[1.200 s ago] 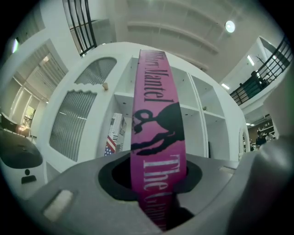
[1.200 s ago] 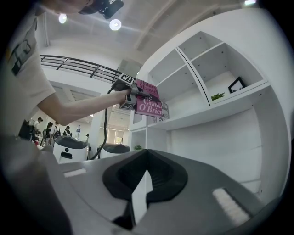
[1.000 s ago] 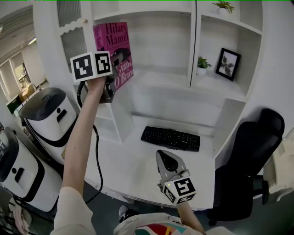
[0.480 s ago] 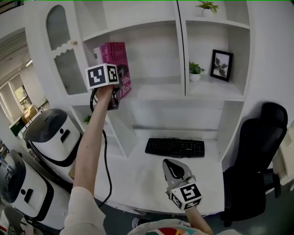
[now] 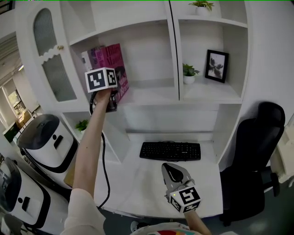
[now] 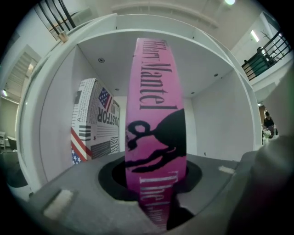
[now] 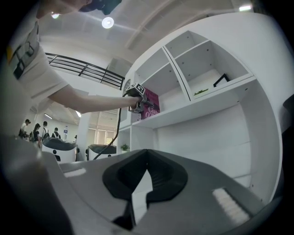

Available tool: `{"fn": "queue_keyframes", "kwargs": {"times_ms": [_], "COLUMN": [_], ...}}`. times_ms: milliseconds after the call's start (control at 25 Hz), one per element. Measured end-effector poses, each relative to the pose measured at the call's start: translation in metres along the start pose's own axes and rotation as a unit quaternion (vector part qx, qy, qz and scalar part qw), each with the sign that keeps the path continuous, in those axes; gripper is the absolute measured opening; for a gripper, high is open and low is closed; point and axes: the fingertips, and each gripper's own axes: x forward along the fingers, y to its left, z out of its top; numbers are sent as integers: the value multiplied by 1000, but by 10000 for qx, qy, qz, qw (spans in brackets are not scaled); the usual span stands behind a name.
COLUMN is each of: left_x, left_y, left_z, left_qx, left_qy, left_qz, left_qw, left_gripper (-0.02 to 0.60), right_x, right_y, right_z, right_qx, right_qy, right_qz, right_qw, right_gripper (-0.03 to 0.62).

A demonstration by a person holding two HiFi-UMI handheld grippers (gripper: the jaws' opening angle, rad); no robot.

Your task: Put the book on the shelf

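Head view: left claw [image 5: 113,93] grips one pink book [image 5: 115,64] upright at the shelf's [image 5: 151,95] left compartment. Left gripper view adds a second, flag-printed book [image 6: 94,121] standing left of it. Right gripper view: right claw [image 7: 138,202] clenched, empty.

— What lies on the tabletop [image 5: 133,183]?
— Only a black keyboard [image 5: 170,150], set near the back.
— And to the right?
— A black chair [image 5: 255,151], just beside the tabletop's right end.
— Higher up?
— A framed picture [image 5: 216,65] stands upright with a small potted plant [image 5: 189,73] just left of it. A second plant [image 5: 202,5] sits at the very top, a third [image 5: 82,125] low on the left.
— What about the left side?
— Two white machines [image 5: 46,137] with dark tops stand on the floor, an arched door [image 5: 48,59] with ribbed glass above them. A flag-printed book [image 6: 94,121] stands upright against a white side wall.
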Motion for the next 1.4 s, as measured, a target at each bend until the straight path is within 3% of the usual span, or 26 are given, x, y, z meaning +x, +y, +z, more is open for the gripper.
{"fn": "queue_keyframes", "kwargs": {"times_ms": [720,1160,1400], "left_x": [77,91,85], "left_y": [2,2,1], "left_z": [2,3,5], "left_qx": [31,-11,267], "left_qy": [28,-28,-170], "left_qz": [16,-37,40], "left_qw": [10000,10000,9995], "left_gripper": [147,149,174], "right_x": [12,16,14], "right_y": [-43,-57,-51], "right_z": [-22,-22,-23], "right_qx": [59,59,69], "right_qy": [253,264,306], "right_qz": [-420,-526,-516], "right_qw": [9988,9982,9982], "right_gripper": [2,2,2]}}
